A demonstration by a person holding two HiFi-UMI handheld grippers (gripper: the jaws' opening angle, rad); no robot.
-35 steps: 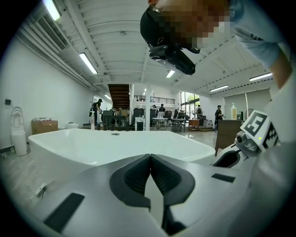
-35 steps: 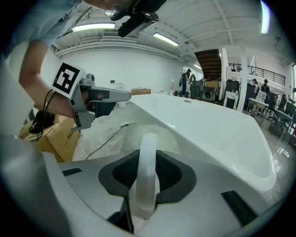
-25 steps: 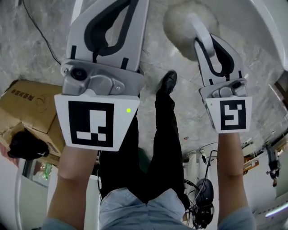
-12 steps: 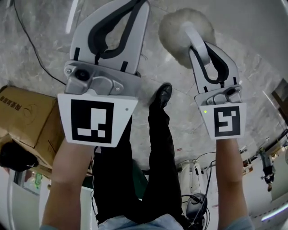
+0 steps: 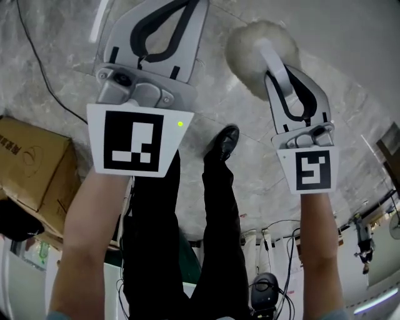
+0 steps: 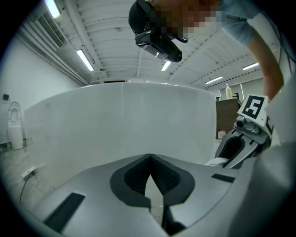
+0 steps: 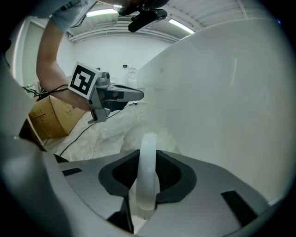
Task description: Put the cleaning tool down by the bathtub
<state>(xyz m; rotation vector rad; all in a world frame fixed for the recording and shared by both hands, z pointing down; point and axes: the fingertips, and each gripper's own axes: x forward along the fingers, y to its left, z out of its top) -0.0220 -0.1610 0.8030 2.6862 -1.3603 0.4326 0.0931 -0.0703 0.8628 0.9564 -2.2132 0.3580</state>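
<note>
The cleaning tool is a white handle (image 5: 273, 55) with a fluffy round off-white head (image 5: 249, 51). My right gripper (image 5: 279, 67) is shut on the handle, and the head hangs above the grey marble floor. In the right gripper view the handle (image 7: 148, 171) stands upright between the pads, with the head (image 7: 138, 138) beyond it and the white bathtub wall (image 7: 222, 102) close on the right. My left gripper (image 5: 178, 5) is shut with nothing in it. In its own view the left gripper (image 6: 149, 159) faces the bathtub's curved side (image 6: 120, 125).
A cardboard box (image 5: 31, 162) sits on the floor at the left, with a black cable (image 5: 37, 56) running past it. The person's dark trousers and shoe (image 5: 224, 142) are below the grippers. Cables and equipment (image 5: 269, 294) lie at the lower right.
The left gripper has shifted up and slightly right in the head view. The right gripper keeps its hold on the tool and has barely moved. The box has slid down-left in the view.
</note>
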